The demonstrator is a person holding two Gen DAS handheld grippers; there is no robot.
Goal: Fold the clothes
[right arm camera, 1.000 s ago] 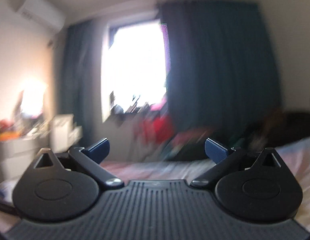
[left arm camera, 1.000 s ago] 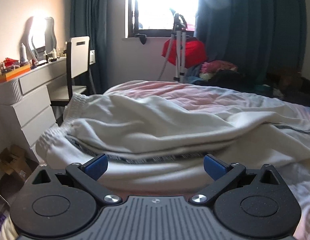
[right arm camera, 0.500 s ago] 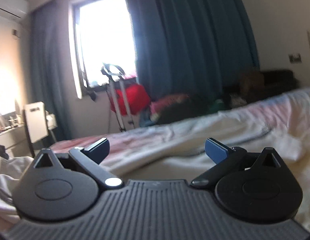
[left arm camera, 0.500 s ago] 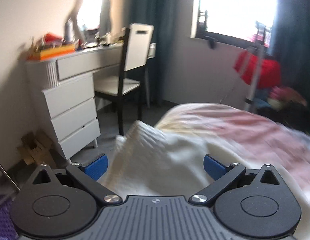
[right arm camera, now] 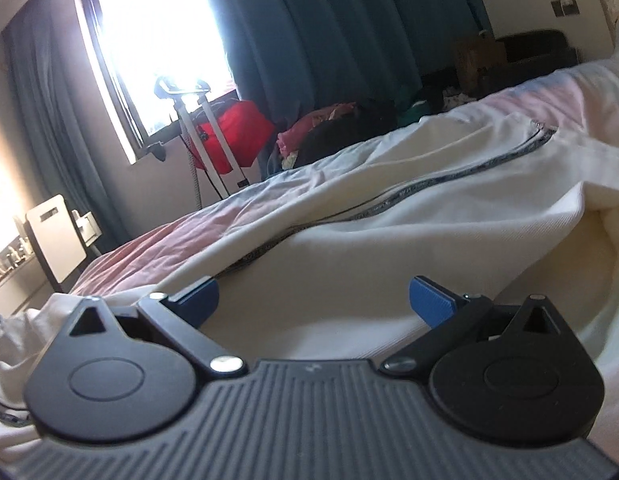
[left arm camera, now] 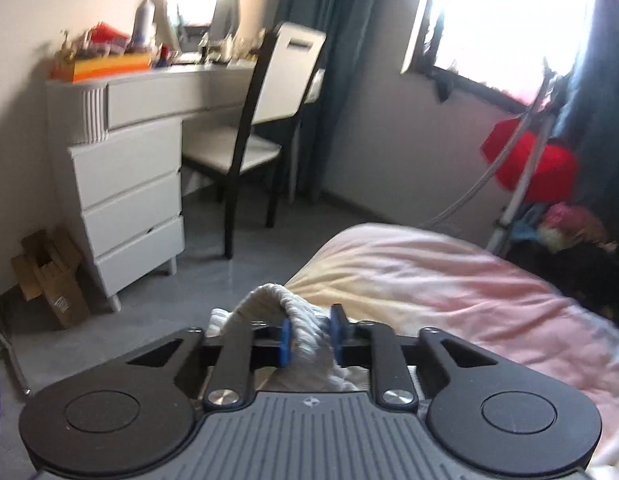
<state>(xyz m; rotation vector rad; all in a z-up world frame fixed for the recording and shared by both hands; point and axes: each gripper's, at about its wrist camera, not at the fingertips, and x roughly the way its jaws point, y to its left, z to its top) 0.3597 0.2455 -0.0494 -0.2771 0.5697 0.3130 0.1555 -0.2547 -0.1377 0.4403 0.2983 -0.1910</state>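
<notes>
The ribbed waistband (left arm camera: 305, 326) of the white trousers (right arm camera: 389, 240) is pinched tight between the blue pads (left arm camera: 286, 342) of the left gripper (left arm camera: 309, 338), at the near edge of the pink bed cover (left arm camera: 449, 280). The right gripper (right arm camera: 313, 300) is held wide open, with nothing in it, just above the trousers, which are spread along the bed. A white chair (left arm camera: 285, 80) is seen by the white dresser (left arm camera: 125, 184).

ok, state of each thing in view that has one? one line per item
left gripper: shut on the ribbed waistband
ribbed waistband: bunched, pinched between the blue pads
right gripper: open, holding nothing
white trousers: spread on the bed, not yet folded
dresser drawers: all closed
curtains: drawn back from the window
</notes>
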